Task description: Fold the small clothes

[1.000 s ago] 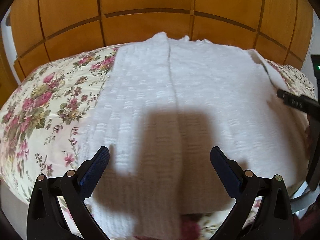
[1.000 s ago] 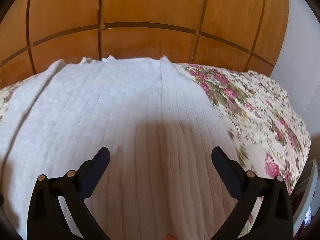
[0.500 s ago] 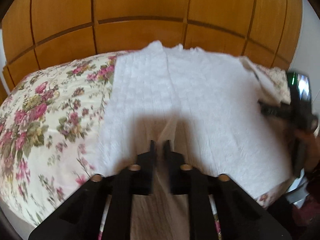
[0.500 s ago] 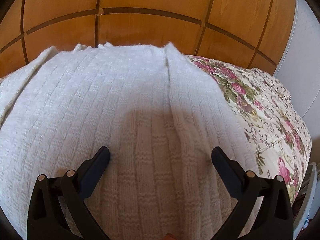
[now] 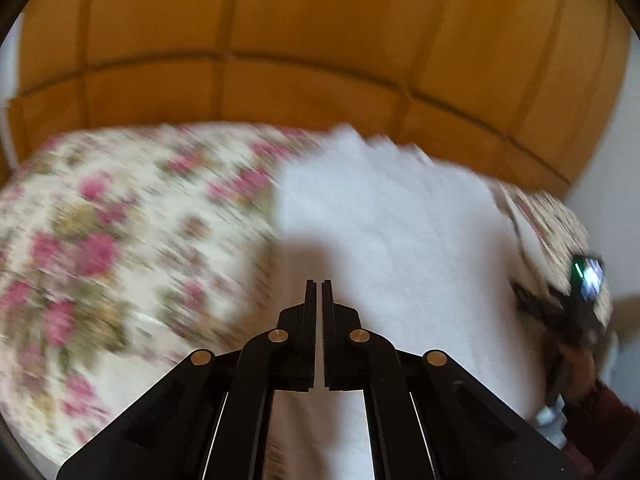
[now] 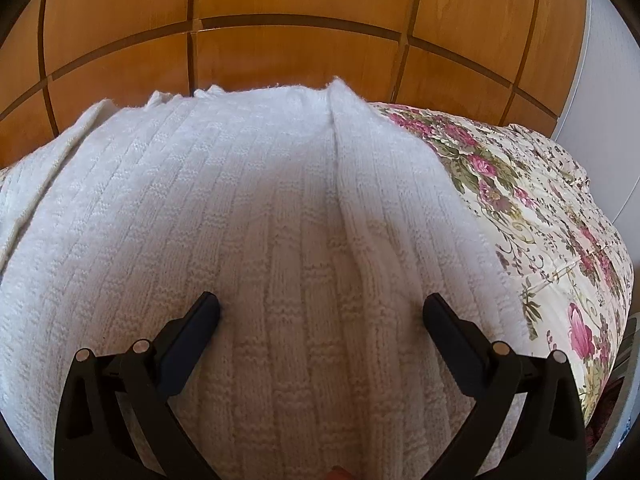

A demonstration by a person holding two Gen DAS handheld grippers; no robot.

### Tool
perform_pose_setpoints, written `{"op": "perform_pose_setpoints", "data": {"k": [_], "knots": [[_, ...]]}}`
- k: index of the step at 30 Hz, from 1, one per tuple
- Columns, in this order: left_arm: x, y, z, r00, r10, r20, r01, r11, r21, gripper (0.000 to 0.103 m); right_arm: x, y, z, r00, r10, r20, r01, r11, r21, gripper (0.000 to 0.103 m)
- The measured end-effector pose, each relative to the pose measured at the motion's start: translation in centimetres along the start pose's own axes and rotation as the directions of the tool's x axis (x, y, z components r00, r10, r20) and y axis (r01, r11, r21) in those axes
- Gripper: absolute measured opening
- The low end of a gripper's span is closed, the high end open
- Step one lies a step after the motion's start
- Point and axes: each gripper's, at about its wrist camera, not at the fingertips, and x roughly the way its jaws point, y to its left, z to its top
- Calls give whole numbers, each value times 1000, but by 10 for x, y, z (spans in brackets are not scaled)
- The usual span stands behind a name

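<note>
Since the earlier frame your left gripper (image 5: pixel 319 292) has clamped onto the white knit garment (image 6: pixel 280 220) and swung, blurring its view. Your right gripper (image 6: pixel 320 312) hangs spread wide over it, holding nothing. The knit looks soft, limp and stretchy; take its near edge, both layers together.

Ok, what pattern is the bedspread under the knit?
Cream bedspread with pink roses and green leaves; clearest in the right wrist view.

left wrist view looks forward along the left claw (image 5: pixel 319 282), raised, blurred, angled rightward; right wrist view sits low over the white knit garment (image 6: pixel 280 208) ahead of the right claw (image 6: pixel 320 304); both share garment, floral bedspread (image 6: pixel 552 216), wooden wardrobe (image 6: pixel 296 40).
</note>
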Motion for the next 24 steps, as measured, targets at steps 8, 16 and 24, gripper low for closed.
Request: {"op": "perform_pose_setpoints", "data": {"k": [8,16,24], "knots": [[38,-69,-57,996,-16,-87,33,981,189,77,1,-3,0,1000,16,-4,-16,1000,12,101],[38,-51,-46,993,27,-111,-1,973,230,5,1,-2,0,1000,15,-2,-15,1000,11,101],[7,39,51,990,131,43,-133,990,36,5,1,-3,-1,1000,15,-2,-15,1000,10,101]]}}
